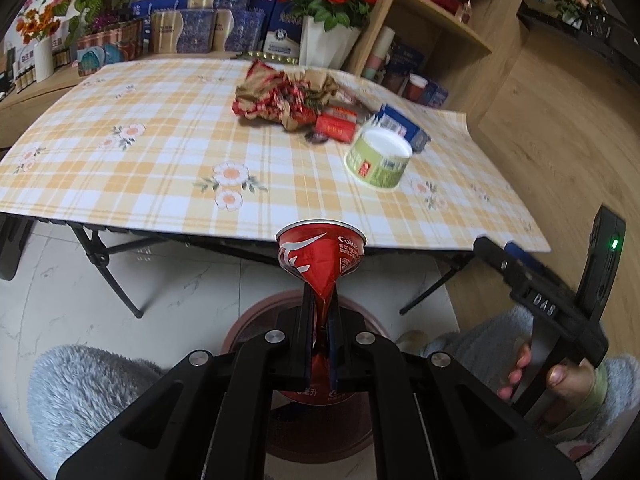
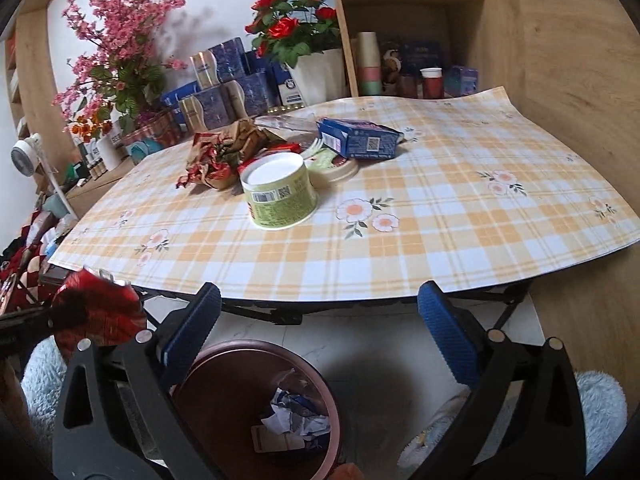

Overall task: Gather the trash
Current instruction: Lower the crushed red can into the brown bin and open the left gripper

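Note:
My left gripper [image 1: 320, 300] is shut on a crushed red cola can [image 1: 322, 256], pinching its flattened lower part just above a brown waste bin [image 1: 256, 320] on the floor. The right wrist view shows the same can [image 2: 96, 312] at the far left. My right gripper [image 2: 320, 320] hangs wide open over the bin [image 2: 224, 360] with nothing between its blue pads [image 2: 448, 336]. Crumpled paper [image 2: 292, 416] lies inside the bin. On the checked table [image 2: 440, 240] sit a green paper bowl [image 2: 280, 196], a blue carton [image 2: 360, 138] and a crumpled red-brown wrapper [image 2: 220, 156].
A small red box [image 1: 336, 124] lies beside the wrapper. Flower pots and tins [image 2: 224, 80] line the table's back, and a wooden shelf [image 2: 400, 40] stands behind it. The table's black folding legs [image 1: 112, 276] stand near the bin. A hand [image 1: 560, 376] holds the other gripper's handle.

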`<move>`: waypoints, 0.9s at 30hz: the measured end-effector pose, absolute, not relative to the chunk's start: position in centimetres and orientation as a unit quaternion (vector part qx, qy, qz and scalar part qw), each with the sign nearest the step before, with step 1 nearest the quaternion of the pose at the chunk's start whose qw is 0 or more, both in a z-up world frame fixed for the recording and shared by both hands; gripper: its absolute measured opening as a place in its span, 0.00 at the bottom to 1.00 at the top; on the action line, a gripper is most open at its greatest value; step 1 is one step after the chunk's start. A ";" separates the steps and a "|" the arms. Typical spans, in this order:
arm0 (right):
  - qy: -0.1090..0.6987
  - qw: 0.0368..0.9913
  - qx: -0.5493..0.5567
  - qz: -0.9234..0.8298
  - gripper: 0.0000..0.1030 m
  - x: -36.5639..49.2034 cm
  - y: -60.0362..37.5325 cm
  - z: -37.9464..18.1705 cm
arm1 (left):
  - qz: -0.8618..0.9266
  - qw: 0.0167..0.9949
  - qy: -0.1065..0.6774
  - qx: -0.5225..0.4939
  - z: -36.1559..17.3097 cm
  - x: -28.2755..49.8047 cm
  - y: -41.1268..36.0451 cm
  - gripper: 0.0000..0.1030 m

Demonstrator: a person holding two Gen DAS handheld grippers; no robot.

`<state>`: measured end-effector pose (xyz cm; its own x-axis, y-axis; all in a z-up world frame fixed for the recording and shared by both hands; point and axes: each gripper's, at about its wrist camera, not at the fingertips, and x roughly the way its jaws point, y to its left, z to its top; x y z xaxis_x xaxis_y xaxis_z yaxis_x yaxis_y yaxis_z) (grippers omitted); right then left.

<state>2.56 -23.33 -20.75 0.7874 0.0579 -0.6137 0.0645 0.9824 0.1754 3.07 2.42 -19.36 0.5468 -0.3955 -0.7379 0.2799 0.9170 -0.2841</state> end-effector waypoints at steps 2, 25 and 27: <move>0.323 0.942 0.095 -0.007 0.94 2.4 -23.4 -20.8 | -0.194 0.871 0.448 -0.057 -20.1 3.1 2.0 0.06; 0.325 0.941 0.089 -0.005 0.94 1.9 -23.4 -21.2 | -0.191 0.809 0.554 -0.050 -26.9 4.8 0.9 0.06; 0.325 0.942 0.088 -0.006 0.94 2.0 -23.4 -21.2 | -0.188 0.808 0.556 -0.050 -27.0 4.8 1.0 0.06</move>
<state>1.96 -23.35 -21.22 0.7887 0.0465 -0.6131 0.0677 0.9845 0.1618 4.84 0.98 -26.99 0.3108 -0.3593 -0.8800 0.2471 0.9245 -0.2902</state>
